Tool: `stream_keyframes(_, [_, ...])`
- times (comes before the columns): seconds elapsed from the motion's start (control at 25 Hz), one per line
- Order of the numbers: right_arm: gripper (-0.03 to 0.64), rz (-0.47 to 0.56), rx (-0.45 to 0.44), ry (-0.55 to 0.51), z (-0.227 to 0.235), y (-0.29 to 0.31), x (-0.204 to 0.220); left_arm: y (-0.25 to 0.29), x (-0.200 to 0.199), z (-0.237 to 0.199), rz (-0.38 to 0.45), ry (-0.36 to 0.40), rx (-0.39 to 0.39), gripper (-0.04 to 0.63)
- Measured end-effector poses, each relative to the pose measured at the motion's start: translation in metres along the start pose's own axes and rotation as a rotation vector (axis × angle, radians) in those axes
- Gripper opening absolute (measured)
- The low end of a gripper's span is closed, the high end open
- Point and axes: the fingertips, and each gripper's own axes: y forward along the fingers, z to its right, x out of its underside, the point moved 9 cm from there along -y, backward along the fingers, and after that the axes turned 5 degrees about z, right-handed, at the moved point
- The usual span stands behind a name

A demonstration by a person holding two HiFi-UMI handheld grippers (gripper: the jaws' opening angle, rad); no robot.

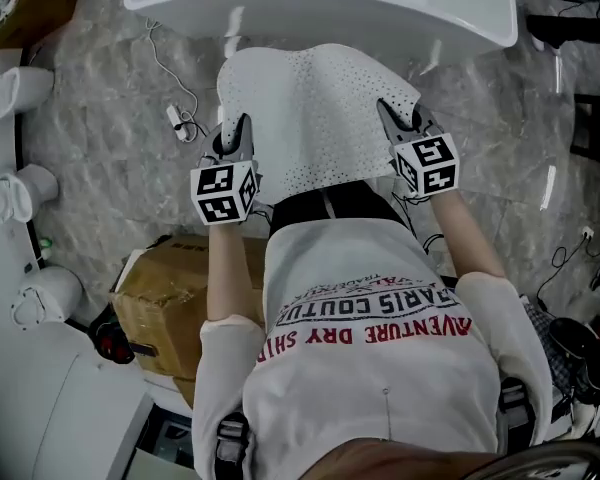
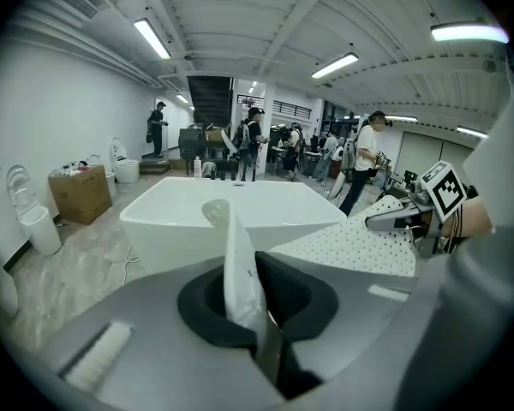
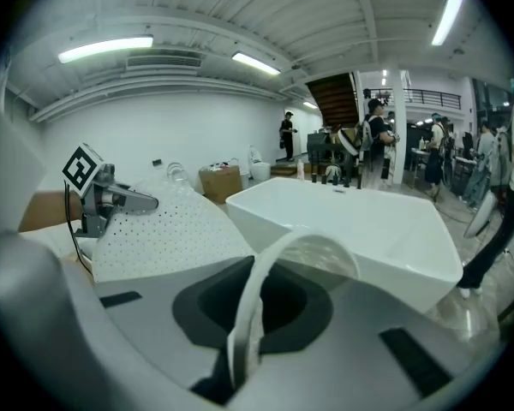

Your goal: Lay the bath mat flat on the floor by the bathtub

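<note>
Head view, left tongs (image 1: 237, 128), right tongs (image 1: 388, 111) clamping mat (image 1: 315, 118)

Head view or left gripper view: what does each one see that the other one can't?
Only the head view shows the person's printed shirt and the left gripper's marker cube. Only the left gripper view shows ceiling lights and people standing behind the bathtub. Both show that bathtub, the dotted bath mat and the right gripper shut on it.

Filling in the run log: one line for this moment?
left gripper: shut on mat | right gripper: shut on mat | mat: held up before tub, not laid
</note>
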Motion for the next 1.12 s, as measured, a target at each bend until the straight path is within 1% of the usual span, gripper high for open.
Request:
stream_keyframes(0.12, [0.017,-0.032,0.056,0.041,0.009,0.021,0.004,0.035,-0.002,-0.023,-0.020,0.000,0.049,0.023])
stream_keyframes(0.28, [0.017,-0.053,0.127,0.087,0.021,0.048,0.013,0.080,0.006,-0.045,-0.051,0.008,0.124,0.023])
stream_keyframes(0.36, [0.017,-0.061,0.148,0.084,0.027,0.064,0.019,0.102,0.011,-0.055,-0.061,0.013,0.152,0.023])
stream_keyframes(0.56, [0.017,-0.077,0.175,0.068,0.039,0.107,0.043,0.153,0.037,-0.084,-0.073,0.018,0.186,0.024])
stream_keyframes(0.68, [0.017,-0.088,0.189,0.080,0.045,0.133,0.070,0.183,0.061,-0.099,-0.092,0.049,0.199,0.023])
stream_keyframes(0.84, [0.017,-0.104,0.194,0.084,0.056,0.176,0.116,0.228,0.099,-0.117,-0.101,0.098,0.202,0.025])
stream_keyframes(1.04, [0.017,-0.112,0.190,0.082,0.075,0.235,0.180,0.286,0.157,-0.136,-0.088,0.210,0.199,0.025])
stream_keyframes(1.12, [0.017,-0.104,0.188,0.078,0.085,0.258,0.205,0.311,0.182,-0.144,-0.078,0.213,0.199,0.025])
